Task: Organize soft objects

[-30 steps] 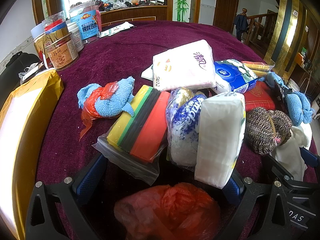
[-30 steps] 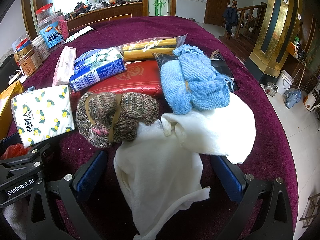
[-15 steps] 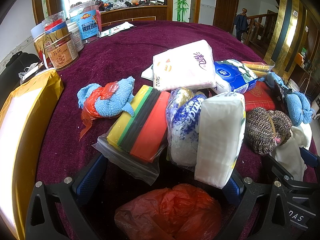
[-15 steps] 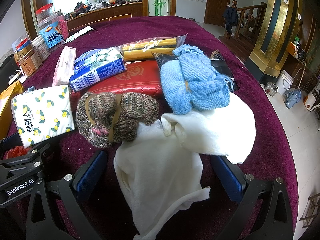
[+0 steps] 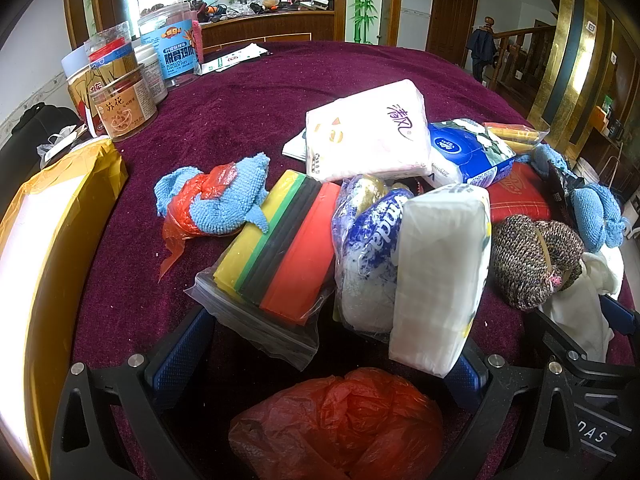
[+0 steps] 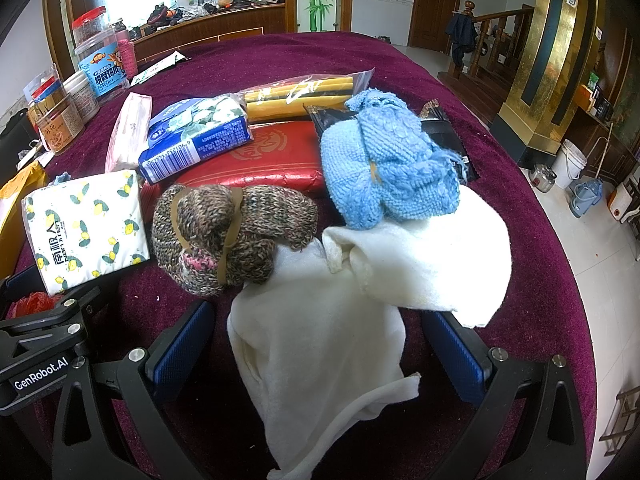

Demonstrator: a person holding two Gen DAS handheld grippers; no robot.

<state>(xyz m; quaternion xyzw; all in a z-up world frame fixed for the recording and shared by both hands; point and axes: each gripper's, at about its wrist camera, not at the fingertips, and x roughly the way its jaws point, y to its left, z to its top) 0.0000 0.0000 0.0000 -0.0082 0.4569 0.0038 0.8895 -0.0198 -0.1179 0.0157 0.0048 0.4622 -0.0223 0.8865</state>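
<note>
both grippers, left gripper (image 5: 320,344) and right gripper (image 6: 316,344), are held wide open, nothing gripped. white cloth (image 6: 320,344) is seen between the right fingers, brown knit roll (image 6: 228,232) at 11 o'clock.

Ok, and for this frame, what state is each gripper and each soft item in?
Left gripper: jaws open, holding nothing.
Right gripper: jaws open, white cloth between them, not clamped.
White cloth: crumpled, loose.
Brown knit roll: rolled, bound with bands.
Blue knit bundle: bunched, resting on the white cloth.
Sponge pack: inside a clear bag.
Red plastic bag: crumpled.
Blue towel: wadded with red plastic.
</note>
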